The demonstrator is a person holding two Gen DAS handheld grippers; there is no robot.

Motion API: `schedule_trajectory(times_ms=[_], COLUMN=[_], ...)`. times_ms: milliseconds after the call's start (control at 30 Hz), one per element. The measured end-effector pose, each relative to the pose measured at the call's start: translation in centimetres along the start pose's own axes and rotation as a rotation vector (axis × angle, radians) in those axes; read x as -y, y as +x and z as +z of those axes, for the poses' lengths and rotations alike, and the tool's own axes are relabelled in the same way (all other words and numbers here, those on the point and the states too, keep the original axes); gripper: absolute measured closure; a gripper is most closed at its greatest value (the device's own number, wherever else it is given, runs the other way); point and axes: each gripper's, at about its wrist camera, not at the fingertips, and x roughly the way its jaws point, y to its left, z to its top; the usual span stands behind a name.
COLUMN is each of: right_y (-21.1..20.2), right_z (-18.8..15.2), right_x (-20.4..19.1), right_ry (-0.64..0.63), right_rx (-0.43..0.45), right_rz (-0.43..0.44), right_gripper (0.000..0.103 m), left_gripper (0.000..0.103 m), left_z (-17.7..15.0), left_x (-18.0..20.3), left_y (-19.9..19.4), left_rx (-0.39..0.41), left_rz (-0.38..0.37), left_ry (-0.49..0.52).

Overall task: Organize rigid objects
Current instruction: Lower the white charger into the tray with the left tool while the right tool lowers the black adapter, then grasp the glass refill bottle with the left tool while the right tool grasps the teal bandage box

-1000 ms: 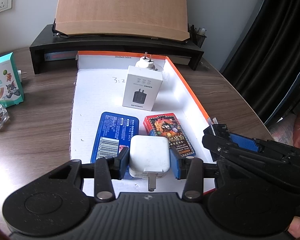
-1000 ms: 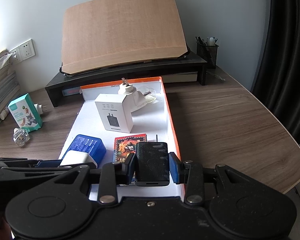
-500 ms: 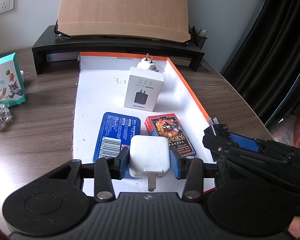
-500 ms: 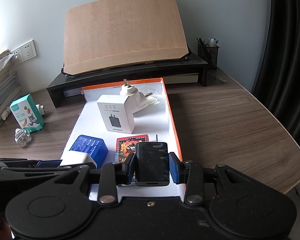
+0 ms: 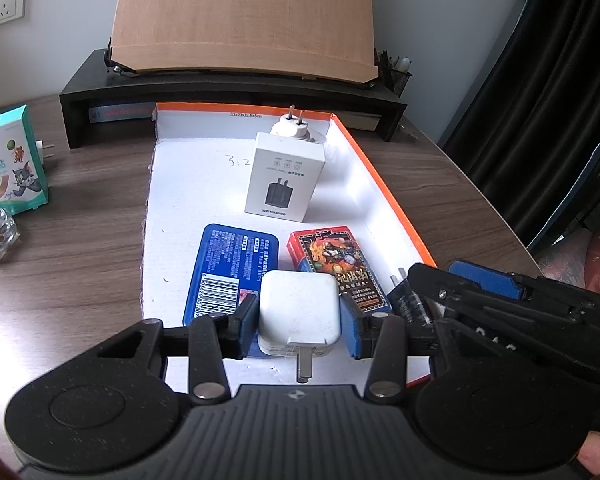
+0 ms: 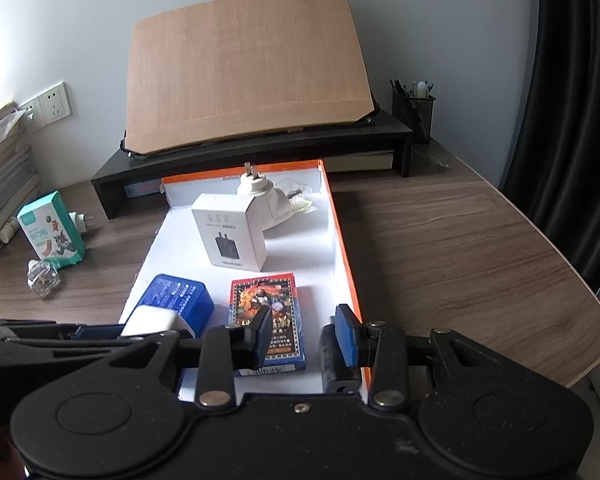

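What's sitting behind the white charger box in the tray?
Behind the white charger box a white plug adapter leans, prongs up, with a clear plastic piece beside it. The adapter's lower part is hidden by the box.

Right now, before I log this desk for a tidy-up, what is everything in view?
tray: 1, white, orange rim, on table
charger box: 1, white, far in tray
plug: 1, white, behind charger box
tin: 1, blue, tray near left
card box: 1, red, beside tin
teal carton: 1, teal, table left
white charger: 1, white, over tray's near end
black charger: 1, black, tray's near right edge
left gripper: 1, black, jaws clamping white charger
right gripper: 1, black, jaws apart
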Motion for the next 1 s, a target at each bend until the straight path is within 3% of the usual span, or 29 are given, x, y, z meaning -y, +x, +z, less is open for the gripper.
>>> schedule_trajectory(times_ms=[167,300,567,767,1000], right_y=[-0.4,-0.8,-1.6,-1.6,-0.9], right_z=[-0.1,0.0,0.1,0.4,0.9], right_x=[0.0,0.1,0.2,-1.4,-5.2], right_ry=[0.005,0.020,0.049,0.030,-0.056], right_rx=[0.018,0.046,0.096,0.107,0.110], right_rz=[-0.009,-0.028,-0.050,-0.002,0.115], right_gripper=[0.059,0.051,0.035,0.029,0.026], left_gripper=[0.060,0.061,0.051,0.046,0.040], left_z=[0.0,0.0,0.0,0.1,0.2], left_x=[0.0,0.0,-0.5,-2.4,-6.4], left_y=[0.2,0.2,-0.7,-1.9,-3.7], left_rx=[-0.005,-0.006,0.035,0.067,0.111], left_rz=[-0.003,-0.026,-0.021,0.029,0.147], left_ry=[0.001,0.008,-0.001,-0.054,-0.166])
